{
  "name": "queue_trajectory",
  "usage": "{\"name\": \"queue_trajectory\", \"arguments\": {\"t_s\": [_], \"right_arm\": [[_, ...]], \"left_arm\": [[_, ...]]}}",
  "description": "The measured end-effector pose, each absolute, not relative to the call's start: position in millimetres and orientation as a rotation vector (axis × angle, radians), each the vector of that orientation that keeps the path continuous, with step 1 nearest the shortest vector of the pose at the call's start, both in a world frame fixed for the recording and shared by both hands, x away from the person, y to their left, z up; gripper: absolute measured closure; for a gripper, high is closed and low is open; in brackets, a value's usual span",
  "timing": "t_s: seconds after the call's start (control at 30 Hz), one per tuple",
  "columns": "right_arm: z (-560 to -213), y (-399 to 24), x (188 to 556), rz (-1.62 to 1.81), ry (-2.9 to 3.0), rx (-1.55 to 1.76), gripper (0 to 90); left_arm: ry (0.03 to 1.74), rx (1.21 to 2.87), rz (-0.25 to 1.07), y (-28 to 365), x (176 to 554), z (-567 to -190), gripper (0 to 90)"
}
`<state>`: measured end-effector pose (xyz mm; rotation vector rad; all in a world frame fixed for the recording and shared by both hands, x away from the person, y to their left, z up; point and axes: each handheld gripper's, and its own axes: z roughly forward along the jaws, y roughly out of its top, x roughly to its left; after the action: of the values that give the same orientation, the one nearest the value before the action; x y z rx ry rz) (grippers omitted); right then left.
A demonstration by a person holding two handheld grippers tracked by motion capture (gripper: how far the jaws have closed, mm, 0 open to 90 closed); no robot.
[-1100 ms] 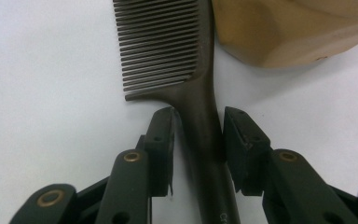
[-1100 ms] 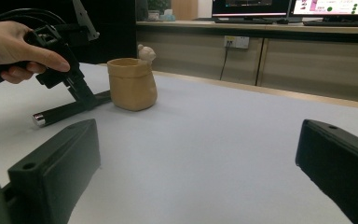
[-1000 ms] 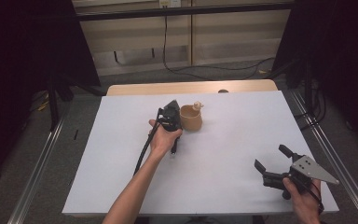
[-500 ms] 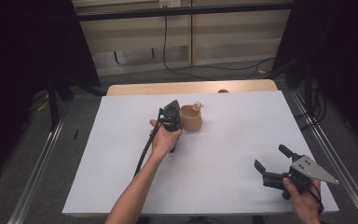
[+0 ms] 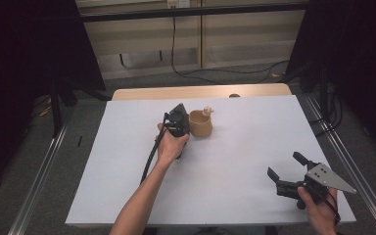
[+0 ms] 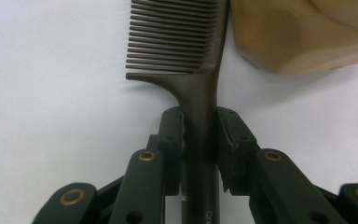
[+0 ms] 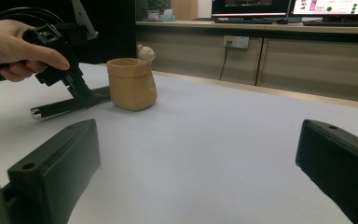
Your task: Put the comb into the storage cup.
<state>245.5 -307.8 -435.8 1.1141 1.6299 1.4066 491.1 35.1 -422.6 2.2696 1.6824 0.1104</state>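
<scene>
Gripping comb [image 6: 200,107], handle lettering unreadable.

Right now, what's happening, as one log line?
left gripper: jaws just closing, clamped on comb handle | comb: flat on table beside tan pot | right gripper: open, empty
</scene>
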Motion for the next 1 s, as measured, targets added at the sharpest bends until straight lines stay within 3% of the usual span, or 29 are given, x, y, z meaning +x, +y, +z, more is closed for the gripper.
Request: {"name": "queue_trajectory", "arguments": {"t_s": [0.53,1.0], "right_arm": [[-435.5,-308.8,245.3,1.409,1.622,1.113,0.0],[-435.5,-309.0,244.9,1.409,1.621,1.115,0.0]], "left_arm": [[1.636,2.208,0.118,44.5,491.7,-410.3,73.1],[1.536,2.116,0.237,56.9,488.5,-398.7,73.1]]}}
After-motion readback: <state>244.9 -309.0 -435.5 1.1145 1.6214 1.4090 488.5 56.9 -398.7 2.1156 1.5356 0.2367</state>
